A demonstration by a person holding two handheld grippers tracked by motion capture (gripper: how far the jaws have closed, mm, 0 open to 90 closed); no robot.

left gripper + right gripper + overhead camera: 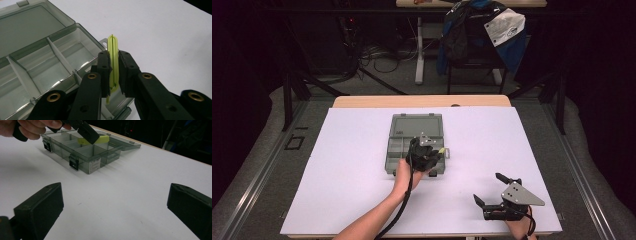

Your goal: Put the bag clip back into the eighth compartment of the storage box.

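Left gripper [113, 72] clamped on thin yellow-green plastic piece [113, 53], edge-on, above open grey compartment box's [402, 150] front right corner. Could slip, twist, or miss its compartment. Right gripper [499, 192] wide open, empty, well right of box.

Smoky, see-through glossy plastic for the box [62, 37], with paler frosted dividers [56, 51] and a paper-like label [94, 165] on one wall. Translucent yellow-green plastic, smooth and shiny, for the thin piece [113, 62] pinched in the left gripper [113, 72]; matt black plastic on its jaws, brass-coloured metal at the rivets [53, 96]. Matt white, paper-like smooth sheet [352, 165] over a pale wood table [422, 101], dull grey plate [519, 194] on the right gripper [492, 188], and glossy-looking cloth [482, 30] draped behind.
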